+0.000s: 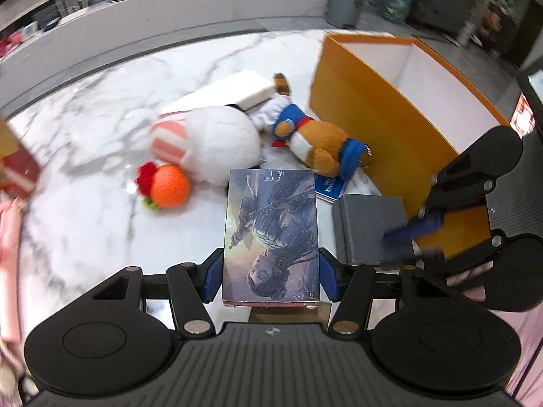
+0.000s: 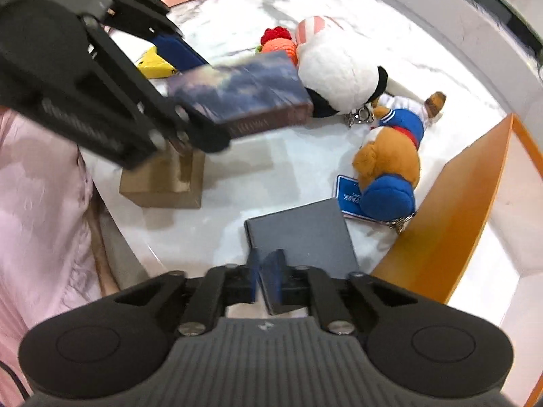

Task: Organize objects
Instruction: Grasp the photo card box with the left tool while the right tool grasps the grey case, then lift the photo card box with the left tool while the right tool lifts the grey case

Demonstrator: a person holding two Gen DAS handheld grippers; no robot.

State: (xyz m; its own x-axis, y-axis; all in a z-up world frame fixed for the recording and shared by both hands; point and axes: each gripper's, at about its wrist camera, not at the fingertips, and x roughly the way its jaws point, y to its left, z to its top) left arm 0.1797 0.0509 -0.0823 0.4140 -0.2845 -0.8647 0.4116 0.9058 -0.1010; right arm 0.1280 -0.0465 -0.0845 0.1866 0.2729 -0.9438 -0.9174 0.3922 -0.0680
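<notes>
My left gripper (image 1: pixel 271 278) is shut on a book with a dark illustrated cover (image 1: pixel 271 234), its blue pads pressing both long sides. The book hangs above the marble table (image 1: pixel 85 203). In the right wrist view the same left gripper (image 2: pixel 193 98) carries that book (image 2: pixel 244 91) at the upper left. My right gripper (image 2: pixel 264 279) grips the near edge of a flat grey book (image 2: pixel 302 234), which lies tilted beside the orange box (image 2: pixel 451 224). The left wrist view shows the right gripper (image 1: pixel 414 230) over the grey book (image 1: pixel 370 230).
A brown bear plush in blue (image 1: pixel 319 146), a white plush (image 1: pixel 217 142), an orange crochet ball (image 1: pixel 169 186) and a white box (image 1: pixel 244 91) lie mid-table. A blue card (image 2: pixel 349 196) sits under the bear. A brown carton (image 2: pixel 163 183) stands near a person's pink sleeve (image 2: pixel 40 203).
</notes>
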